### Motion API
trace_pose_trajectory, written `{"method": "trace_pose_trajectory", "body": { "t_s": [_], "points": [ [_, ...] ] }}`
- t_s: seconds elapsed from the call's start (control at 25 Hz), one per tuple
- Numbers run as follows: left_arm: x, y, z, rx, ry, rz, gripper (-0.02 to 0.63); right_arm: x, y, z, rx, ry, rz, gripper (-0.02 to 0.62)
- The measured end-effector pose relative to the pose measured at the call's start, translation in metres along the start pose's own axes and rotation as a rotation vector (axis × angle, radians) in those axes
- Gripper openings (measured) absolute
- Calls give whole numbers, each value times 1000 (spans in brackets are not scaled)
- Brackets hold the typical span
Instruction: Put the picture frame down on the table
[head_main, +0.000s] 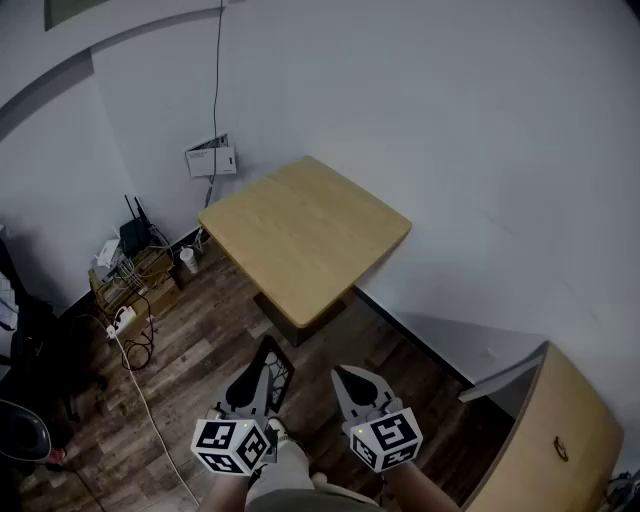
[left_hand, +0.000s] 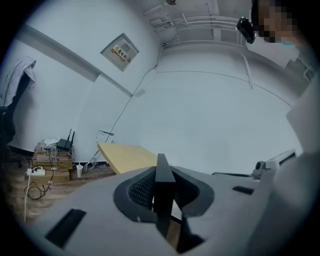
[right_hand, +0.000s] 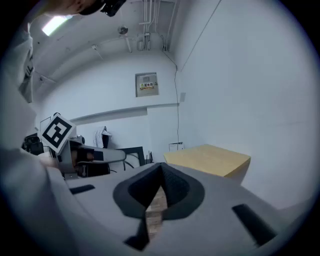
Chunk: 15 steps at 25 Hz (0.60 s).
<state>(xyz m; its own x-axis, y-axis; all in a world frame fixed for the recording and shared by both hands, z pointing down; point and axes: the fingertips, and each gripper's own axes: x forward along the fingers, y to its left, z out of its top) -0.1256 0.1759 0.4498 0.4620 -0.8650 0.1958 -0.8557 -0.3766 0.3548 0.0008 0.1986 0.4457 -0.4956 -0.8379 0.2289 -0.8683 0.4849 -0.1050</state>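
Observation:
The light wooden table (head_main: 300, 235) stands against the white wall, its top bare. Low in the head view, well short of the table, my left gripper (head_main: 255, 390) is shut on a black picture frame (head_main: 271, 362) that sticks up and forward from the jaws. The left gripper view has the frame (left_hand: 163, 182) edge-on, as a dark slab clamped between the pads, with the table (left_hand: 122, 155) beyond. Beside it, my right gripper (head_main: 350, 382) is shut with nothing in it. Its tips meet in the right gripper view (right_hand: 161, 170), where the table (right_hand: 210, 157) lies ahead to the right.
Boxes with a router and cables (head_main: 135, 262) and a power strip (head_main: 122, 320) clutter the wooden floor left of the table. A wooden cabinet (head_main: 560, 430) stands at the bottom right. A dark chair (head_main: 20, 430) is at the far left.

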Motion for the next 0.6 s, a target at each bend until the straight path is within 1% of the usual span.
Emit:
{"method": "trace_pose_trajectory", "body": {
  "t_s": [0.12,0.24,0.4,0.52,0.6],
  "points": [
    [-29,-27,-15,-22,-5,-5,57,-37,5,-4,1,-17,-4,0],
    [-60,-45,-30,-37,7,-14,57,-71,14,-11,27,-32,-20,0],
    [-85,-53,-37,-54,-1,1,57,-91,27,-20,29,-33,-4,0],
    [-96,-60,-40,-49,-3,11,57,-103,33,-23,25,-32,12,0],
    [-101,-64,-40,-42,-6,13,57,-107,33,-23,41,-42,8,0]
  ]
}}
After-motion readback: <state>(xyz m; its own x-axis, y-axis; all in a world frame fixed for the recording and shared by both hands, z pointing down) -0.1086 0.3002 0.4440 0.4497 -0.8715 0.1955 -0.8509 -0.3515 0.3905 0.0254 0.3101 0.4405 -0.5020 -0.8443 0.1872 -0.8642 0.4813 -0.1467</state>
